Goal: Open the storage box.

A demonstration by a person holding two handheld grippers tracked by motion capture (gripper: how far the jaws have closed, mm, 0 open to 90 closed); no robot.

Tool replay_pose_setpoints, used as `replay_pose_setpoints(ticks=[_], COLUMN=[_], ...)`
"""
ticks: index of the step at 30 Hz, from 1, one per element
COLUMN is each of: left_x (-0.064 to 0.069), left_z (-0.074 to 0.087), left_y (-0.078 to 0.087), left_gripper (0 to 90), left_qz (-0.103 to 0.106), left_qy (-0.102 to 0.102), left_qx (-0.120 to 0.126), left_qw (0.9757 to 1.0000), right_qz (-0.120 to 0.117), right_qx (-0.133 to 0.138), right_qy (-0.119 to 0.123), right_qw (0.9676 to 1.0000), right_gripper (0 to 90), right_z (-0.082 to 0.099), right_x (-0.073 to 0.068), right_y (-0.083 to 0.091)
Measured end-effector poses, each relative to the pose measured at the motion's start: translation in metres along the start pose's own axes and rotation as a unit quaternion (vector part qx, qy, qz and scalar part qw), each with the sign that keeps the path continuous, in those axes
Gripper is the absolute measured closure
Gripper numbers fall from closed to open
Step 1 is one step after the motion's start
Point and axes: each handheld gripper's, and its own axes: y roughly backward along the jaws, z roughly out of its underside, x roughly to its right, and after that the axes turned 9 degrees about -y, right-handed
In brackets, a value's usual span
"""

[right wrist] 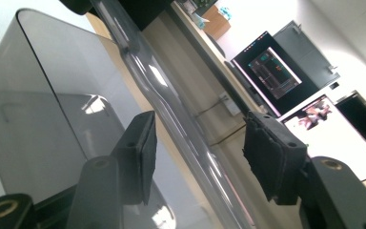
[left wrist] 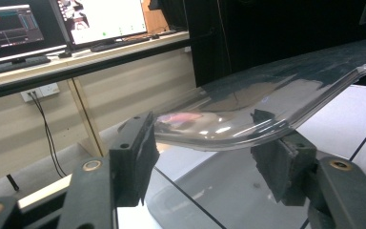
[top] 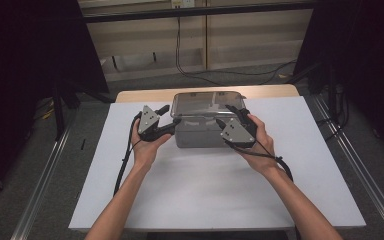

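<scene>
Between the two grippers, at the far middle of the white table (top: 190, 190), sits a grey translucent box (top: 200, 134) with a clear lid (top: 207, 102).

Left gripper view: lid edge (left wrist: 248, 119) runs across the gap between the jaws, its curved rim passing just above and between the two pads (left wrist: 140, 157). Jaws spread, one on each side of the rim. Cannot tell whether either pad touches the plastic. Below the jaws, the smoky box wall and white table surface.

Right gripper view: camera tilted. Clear lid rim (right wrist: 171, 109) runs diagonally through the gap between the jaws; grey box wall (right wrist: 52, 105) lies off the left-hand jaw. Jaws spread wide, rim between them, apparently not pinched.

High view: left gripper (top: 172, 119) at the box's near left corner, held in the person's left hand (top: 147, 145). Right gripper (top: 228, 119) at the near right corner, held in the right hand (top: 260, 145). Both point toward the lid edge from the near side. Cables trail back along both forearms.

Beyond the jaws, farther out: a bench with lit monitors (left wrist: 100, 19), a wall socket with a black cable (left wrist: 45, 124) hanging from it.
</scene>
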Motion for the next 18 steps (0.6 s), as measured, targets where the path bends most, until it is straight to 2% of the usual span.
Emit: replay_pose_setpoints(ticks=[7, 9, 13, 18], left_x=[-0.001, -0.001, -0.001, -0.004], left_z=[-0.004, -0.005, -0.005, -0.007], left_y=[-0.001, 0.0, 0.0, 0.0], left_gripper=[46.5, 46.7, 47.8, 50.1], left_qz=[0.007, 0.008, 0.007, 0.006], left_qy=[-0.007, -0.003, -0.008, -0.008], left_qx=[0.001, 0.004, 0.005, 0.006], left_qw=[0.9999, 1.0, 0.9999, 0.9999], right_qz=[-0.011, -0.011, -0.022, -0.025], right_qx=[0.0, 0.0, 0.007, 0.023], right_qy=[-0.056, -0.072, -0.12, -0.144], right_qw=[0.9984, 0.9973, 0.9925, 0.989], right_gripper=[42.3, 42.5, 42.5, 41.5], right_z=[0.012, 0.019, 0.029, 0.031], right_x=[0.014, 0.018, 0.028, 0.036], right_y=[0.003, 0.003, 0.004, 0.005])
